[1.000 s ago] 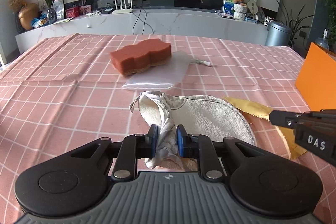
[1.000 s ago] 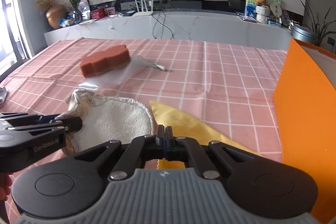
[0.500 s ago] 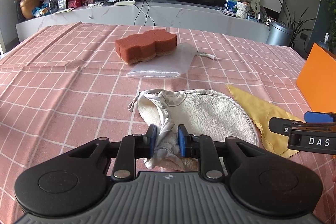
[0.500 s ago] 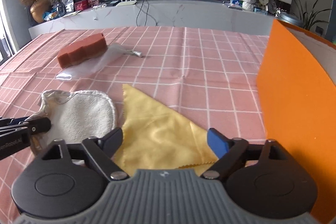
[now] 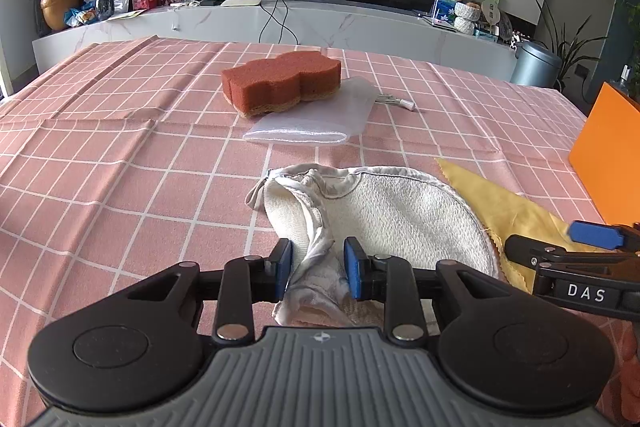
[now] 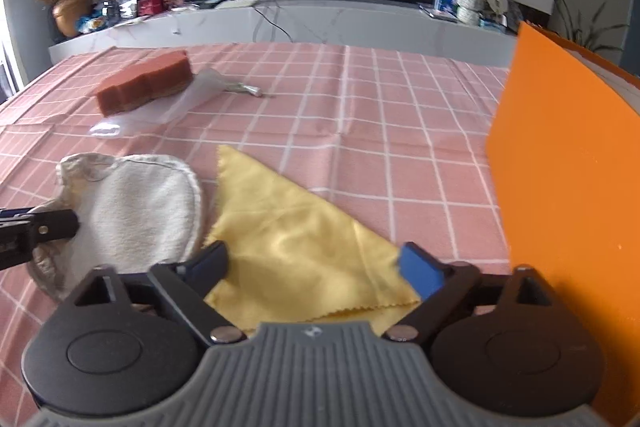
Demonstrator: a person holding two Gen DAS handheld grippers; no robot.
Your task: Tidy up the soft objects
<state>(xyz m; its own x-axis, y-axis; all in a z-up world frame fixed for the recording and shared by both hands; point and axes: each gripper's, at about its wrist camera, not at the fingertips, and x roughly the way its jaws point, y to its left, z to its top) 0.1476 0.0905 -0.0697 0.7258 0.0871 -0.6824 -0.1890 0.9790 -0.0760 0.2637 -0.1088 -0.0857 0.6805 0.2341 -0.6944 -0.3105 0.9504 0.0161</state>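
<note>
A white terry mitt (image 5: 392, 211) lies on the pink checked tablecloth; it also shows in the right wrist view (image 6: 136, 211). My left gripper (image 5: 318, 265) has its jaws a little apart, with the mitt's grey cuff loosely between the pads. A yellow cloth (image 6: 296, 239) lies flat to the right of the mitt, also visible in the left wrist view (image 5: 516, 211). My right gripper (image 6: 316, 263) is wide open just above the yellow cloth's near edge. A brown sponge (image 5: 280, 83) sits on a white pouch (image 5: 316, 119) further back.
An orange box (image 6: 560, 163) stands upright at the right edge of the table, close to my right gripper. A small white cable end (image 5: 396, 101) lies beside the pouch. A low white counter with clutter runs behind the table.
My right gripper opened, let go of the yellow cloth and drew back; the cloth now lies flat. My left gripper's jaws widened around the mitt's cuff.
</note>
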